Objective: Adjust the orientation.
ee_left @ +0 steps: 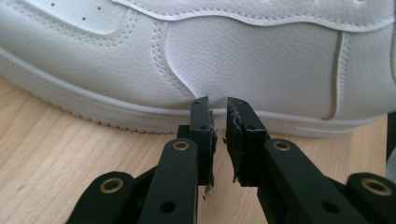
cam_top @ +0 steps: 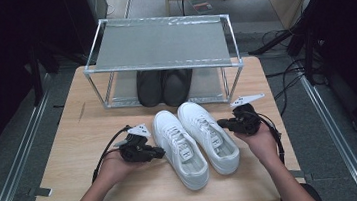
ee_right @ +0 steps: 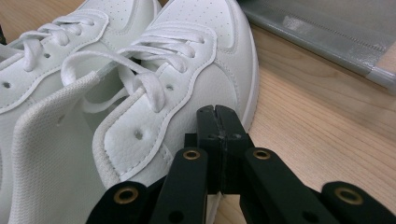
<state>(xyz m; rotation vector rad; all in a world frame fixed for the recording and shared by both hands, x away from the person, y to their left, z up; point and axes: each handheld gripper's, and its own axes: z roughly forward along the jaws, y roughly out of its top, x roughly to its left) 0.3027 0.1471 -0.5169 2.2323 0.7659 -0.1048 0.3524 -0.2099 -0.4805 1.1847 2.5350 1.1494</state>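
Note:
Two white lace-up sneakers lie side by side mid-table, toes toward the rack: the left sneaker [cam_top: 181,148] and the right sneaker [cam_top: 210,135]. My left gripper [cam_top: 162,153] lies level at the left sneaker's outer side. In the left gripper view its tips [ee_left: 218,105] stand a narrow gap apart with nothing between them, right at the sneaker's side [ee_left: 233,56] above the sole. My right gripper [cam_top: 220,123] is at the outer side of the right sneaker; in the right gripper view its jaws [ee_right: 218,109] are shut together, empty, beside that sneaker [ee_right: 187,60].
A metal-framed shoe rack [cam_top: 160,44] stands at the back of the wooden table [cam_top: 85,140], with a pair of black shoes [cam_top: 164,87] on its lower shelf. The rack's lower edge [ee_right: 327,32] lies close beyond the right sneaker. Cables trail over the floor at the right.

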